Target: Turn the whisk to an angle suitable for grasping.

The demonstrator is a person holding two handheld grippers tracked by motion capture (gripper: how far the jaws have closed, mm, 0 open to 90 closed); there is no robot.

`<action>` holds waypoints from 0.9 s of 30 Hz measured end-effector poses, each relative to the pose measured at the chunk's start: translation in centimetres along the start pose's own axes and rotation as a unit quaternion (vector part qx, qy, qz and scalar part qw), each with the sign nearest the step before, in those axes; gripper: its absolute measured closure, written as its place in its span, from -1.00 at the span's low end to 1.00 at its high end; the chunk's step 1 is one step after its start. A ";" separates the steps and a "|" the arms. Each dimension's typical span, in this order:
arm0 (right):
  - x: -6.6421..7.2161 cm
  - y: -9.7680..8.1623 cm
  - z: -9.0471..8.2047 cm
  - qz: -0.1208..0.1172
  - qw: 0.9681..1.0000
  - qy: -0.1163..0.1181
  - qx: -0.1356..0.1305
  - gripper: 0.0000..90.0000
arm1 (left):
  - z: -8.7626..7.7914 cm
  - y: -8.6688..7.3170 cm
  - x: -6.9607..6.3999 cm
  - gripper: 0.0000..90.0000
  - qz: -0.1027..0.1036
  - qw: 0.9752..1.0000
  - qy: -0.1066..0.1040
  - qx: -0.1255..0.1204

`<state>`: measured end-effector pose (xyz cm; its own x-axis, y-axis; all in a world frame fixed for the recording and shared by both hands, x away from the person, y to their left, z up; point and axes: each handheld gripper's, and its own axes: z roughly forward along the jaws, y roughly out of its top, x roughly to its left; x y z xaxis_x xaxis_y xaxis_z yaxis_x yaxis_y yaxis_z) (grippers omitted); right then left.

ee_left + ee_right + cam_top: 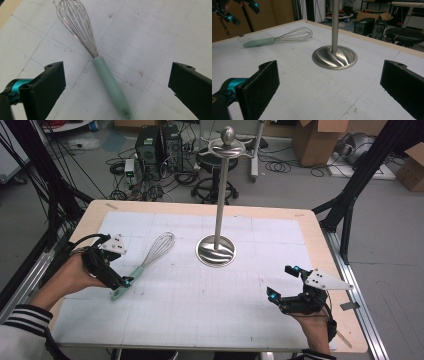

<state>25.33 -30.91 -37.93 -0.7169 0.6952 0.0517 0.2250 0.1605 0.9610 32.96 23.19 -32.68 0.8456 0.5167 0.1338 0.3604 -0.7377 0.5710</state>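
High view: whisk (145, 264) lying flat on the white gridded mat of the counter (310, 222), left of centre, wire head pointing far and right, mint-green handle pointing near and left. Left tongs (119, 282) poised right at the near end of that handle, spread apart, nothing clamped. Right tongs (283, 281) hovering over bare mat at the near right, well apart from the whisk, likewise spread and empty. Tall steel stand (216, 251) upright on its round base near the middle, topped by hook arms and a ball. Beyond the counter, cardboard boxes, computer towers, a stool and loose cables on the floor; no legible writing anywhere here.

Left gripper view: looking down along the two black jaws, set wide to either side of the whisk (110, 83). Handle lying between them on the mat, touching neither pad, hanging hole at its near end, wires fanning away to the far left. Faint pen marks and a small red spot on the grid, unseen from above.

Right gripper view: low across the mat, jaws wide with nothing between. Swirled base of the stand (334, 57) straight ahead, whisk (278, 38) farther off to the left, left tongs (237, 11) above its handle end at the upper left. Partial print on a cardboard box behind, too cut off to read.
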 end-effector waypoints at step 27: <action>-0.1 0.0 -0.2 0.001 1.000 -0.003 -0.003 -0.98 | 4.7 -2.1 1.8 -0.96 -0.113 0.993 0.008 0.030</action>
<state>25.26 -31.17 -37.91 -0.7126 0.6996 0.0525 0.2234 0.1553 0.9623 35.54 23.66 -37.43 0.7339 0.6789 0.0207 0.5639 -0.6260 0.5386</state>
